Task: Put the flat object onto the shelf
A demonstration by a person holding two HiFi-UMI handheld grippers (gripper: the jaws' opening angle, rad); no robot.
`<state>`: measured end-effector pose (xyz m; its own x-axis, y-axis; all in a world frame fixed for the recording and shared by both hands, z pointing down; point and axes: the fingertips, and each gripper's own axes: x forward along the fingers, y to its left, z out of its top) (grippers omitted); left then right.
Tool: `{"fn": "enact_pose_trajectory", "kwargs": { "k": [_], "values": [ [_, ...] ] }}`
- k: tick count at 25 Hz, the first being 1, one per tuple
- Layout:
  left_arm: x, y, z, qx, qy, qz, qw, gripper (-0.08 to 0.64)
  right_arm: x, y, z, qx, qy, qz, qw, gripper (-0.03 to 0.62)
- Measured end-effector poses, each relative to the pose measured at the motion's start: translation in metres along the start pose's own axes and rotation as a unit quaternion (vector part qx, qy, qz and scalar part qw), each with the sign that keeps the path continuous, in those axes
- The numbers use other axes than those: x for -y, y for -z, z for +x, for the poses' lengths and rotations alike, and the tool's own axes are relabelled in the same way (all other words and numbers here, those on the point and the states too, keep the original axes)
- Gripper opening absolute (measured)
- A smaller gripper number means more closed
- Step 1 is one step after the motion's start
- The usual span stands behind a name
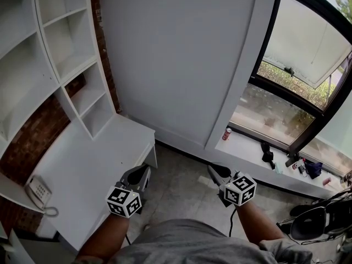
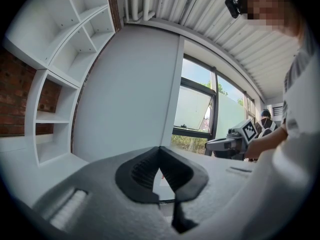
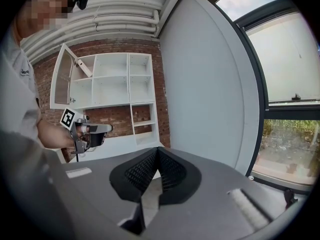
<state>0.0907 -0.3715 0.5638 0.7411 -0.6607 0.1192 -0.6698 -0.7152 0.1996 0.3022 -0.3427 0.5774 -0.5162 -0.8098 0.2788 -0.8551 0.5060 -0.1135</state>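
Holding left gripper (image 1: 142, 175) and right gripper (image 1: 214, 172) out low beside the desk (image 1: 93, 164), both pinched fully shut on nothing, white shelf (image 1: 71, 65) up left against the brick wall (image 1: 33, 131).

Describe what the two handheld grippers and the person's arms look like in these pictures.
The left gripper and the right gripper both have grey bodies, black ribbed pads inside the jaws, and a white cube with black square markers at the rear. A thin black cable hangs below the right one. The person wears a grey short-sleeved shirt.
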Motion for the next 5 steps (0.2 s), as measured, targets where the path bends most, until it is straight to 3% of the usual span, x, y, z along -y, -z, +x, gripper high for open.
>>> {"fn": "enact_pose_trajectory", "kwargs": {
  "k": [5],
  "values": [
    [-0.0025,-0.0017,-0.0003,0.001,-0.001,-0.001,1.0000,-0.002,0.0009,-0.0016,0.0019,-0.002,0.001,-0.003,1.000,0.008]
  ]
}}
